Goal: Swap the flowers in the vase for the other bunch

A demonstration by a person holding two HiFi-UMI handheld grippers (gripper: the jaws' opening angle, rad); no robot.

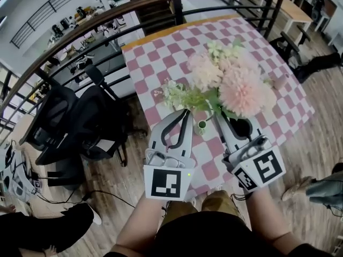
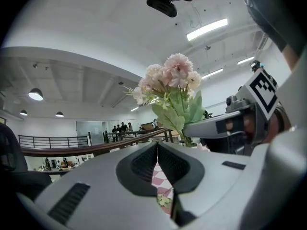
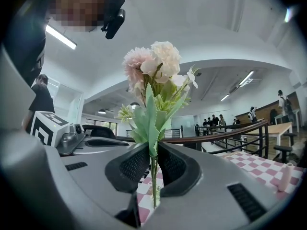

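Pink-and-cream flower bunch with green leaves (image 3: 152,75) hangs above the near edge of the pink-and-white checked tablecloth (image 1: 161,58), clamped at its thin green stem by the right gripper (image 3: 152,159). The left gripper (image 2: 157,150), also above that near edge, has its jaws pressed together on nothing. A dark round vase mouth (image 1: 240,127) appears to stand on the cloth there, though it is partly hidden. The long axis of the bunch runs along the stem, roughly upright, blooms up and cut end toward the cloth. It is probably light, with soft crushable heads and a slim, bendable stem. Grip low on the bare stem, never on the blooms.
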